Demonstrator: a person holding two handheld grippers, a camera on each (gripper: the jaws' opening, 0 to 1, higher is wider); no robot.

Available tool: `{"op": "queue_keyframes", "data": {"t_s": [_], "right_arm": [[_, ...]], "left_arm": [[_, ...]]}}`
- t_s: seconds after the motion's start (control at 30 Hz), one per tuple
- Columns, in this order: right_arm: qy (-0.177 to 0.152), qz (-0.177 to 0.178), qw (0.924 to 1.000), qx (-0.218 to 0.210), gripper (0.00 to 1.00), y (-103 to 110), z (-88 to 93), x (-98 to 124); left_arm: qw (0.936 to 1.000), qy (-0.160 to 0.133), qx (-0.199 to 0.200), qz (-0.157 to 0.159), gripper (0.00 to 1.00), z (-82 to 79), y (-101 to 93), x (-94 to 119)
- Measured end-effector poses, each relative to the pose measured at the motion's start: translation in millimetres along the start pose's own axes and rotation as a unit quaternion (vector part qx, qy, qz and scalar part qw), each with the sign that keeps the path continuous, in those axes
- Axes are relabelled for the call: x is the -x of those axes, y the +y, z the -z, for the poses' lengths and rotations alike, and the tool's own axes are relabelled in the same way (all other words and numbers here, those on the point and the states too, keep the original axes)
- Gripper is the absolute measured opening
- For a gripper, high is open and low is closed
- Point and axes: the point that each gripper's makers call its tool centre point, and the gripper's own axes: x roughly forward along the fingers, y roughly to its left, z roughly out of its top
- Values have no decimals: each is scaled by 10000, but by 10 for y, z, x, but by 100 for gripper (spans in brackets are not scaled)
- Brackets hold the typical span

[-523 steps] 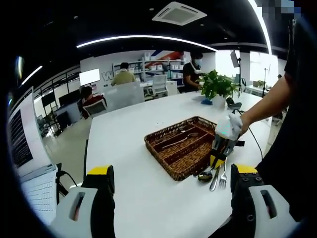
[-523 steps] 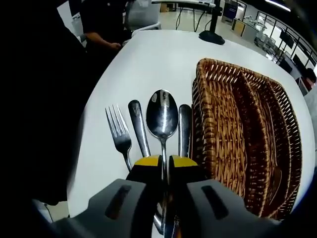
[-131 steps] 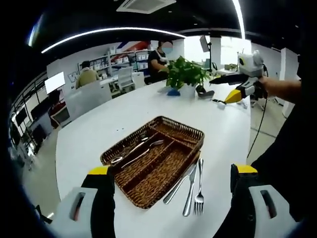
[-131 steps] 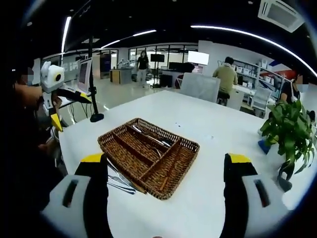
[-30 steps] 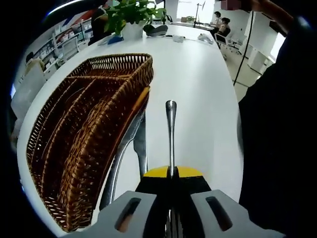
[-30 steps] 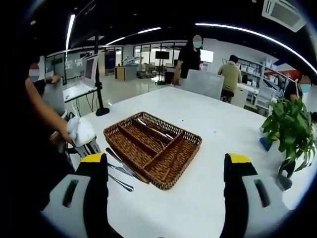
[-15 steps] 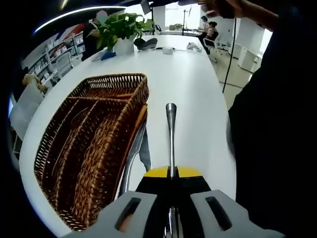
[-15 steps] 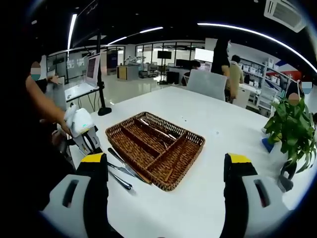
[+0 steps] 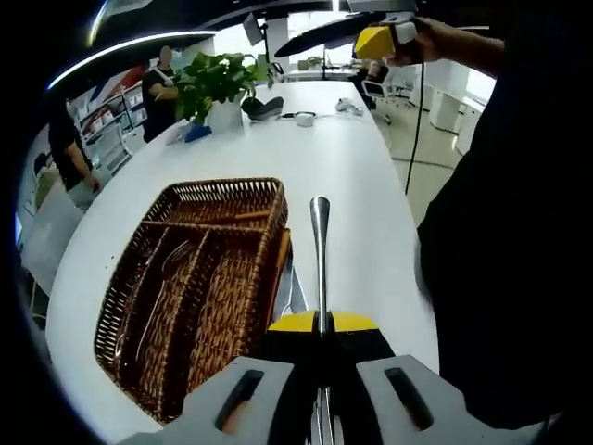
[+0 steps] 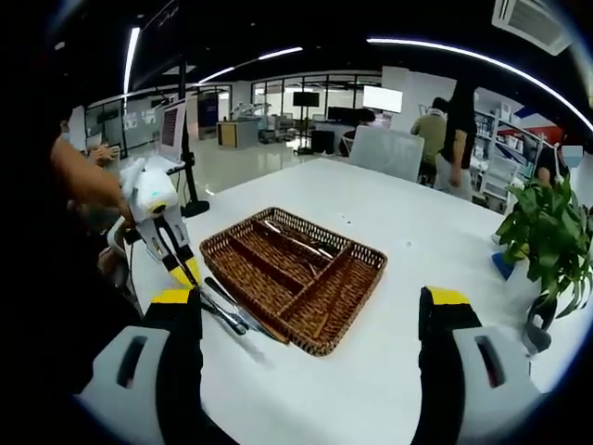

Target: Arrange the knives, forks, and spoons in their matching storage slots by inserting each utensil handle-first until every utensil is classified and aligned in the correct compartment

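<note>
Currently: one metal utensil (image 9: 320,243), handle pointing forward, pinched between the pressed-together jaws of the left gripper (image 9: 321,322), lifted just beside the wicker tray (image 9: 190,269). Likely stiff, light, slick (working end hidden, type uncertain); grip near mid-shaft. Right gripper (image 10: 309,311) spread, holding nothing. Two utensils (image 10: 222,306) lie against the tray.

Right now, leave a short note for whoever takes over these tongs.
Left tongs: shut on a utensil, handle pointing forward, lifted beside the wicker tray. Which kind of utensil it is can't be told.
Right tongs: open, holding nothing, held back from the tray.
Done: some cutlery already lies in a far slot.
Left: slot the held piece handle-first, then the pieces on the table along the tray's edge.
</note>
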Motion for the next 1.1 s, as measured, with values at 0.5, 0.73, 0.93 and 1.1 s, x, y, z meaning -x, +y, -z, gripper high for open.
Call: {"op": "queue_keyframes", "data": {"t_s": [0.5,0.73,0.93,1.1], "right_arm": [[120,-33,9998,-170,100,53,48,59],[137,-60,9996,-253,100,80,51,57],[134,-80,9996,-255,100,86,42,53],[131,-84,9995,-265,100,90,40,55]], "left_arm": [[9990,-74,-414,134,1,-294,205,387],[9983,-164,-542,108,1,-422,312,590],[9978,-203,-625,34,1,-452,353,618],[9978,-234,-627,31,1,-468,361,630]]}}
